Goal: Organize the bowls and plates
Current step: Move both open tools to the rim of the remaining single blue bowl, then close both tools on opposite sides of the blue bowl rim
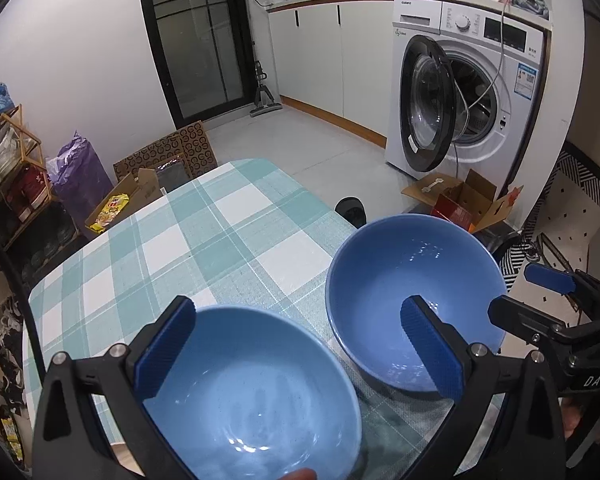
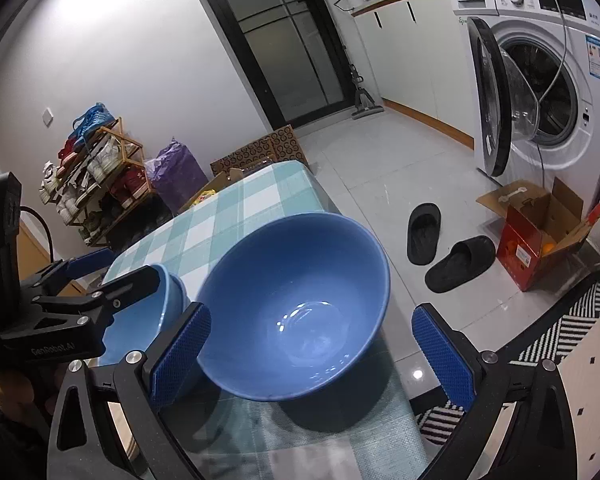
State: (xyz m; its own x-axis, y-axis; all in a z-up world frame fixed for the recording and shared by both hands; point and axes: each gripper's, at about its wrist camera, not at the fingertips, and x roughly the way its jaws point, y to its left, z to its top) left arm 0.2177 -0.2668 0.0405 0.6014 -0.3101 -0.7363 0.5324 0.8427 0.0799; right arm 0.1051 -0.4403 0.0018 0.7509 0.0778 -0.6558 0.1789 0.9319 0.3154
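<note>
The left tongs [image 1: 300,344] stood wide open above the light blue bowl [image 1: 256,392]. The right tongs [image 2: 312,354] stood wide open, empty, around the darker blue bowl [image 2: 296,304]. Both bowls rested side by side on the checked worktop [image 1: 204,232].

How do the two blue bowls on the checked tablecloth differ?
The light blue bowl is paler; the darker blue bowl is deeper in colour. The light blue bowl sits between the left gripper's open jaws, the darker blue bowl between the right gripper's. Both are empty, upright and glossy.
</note>
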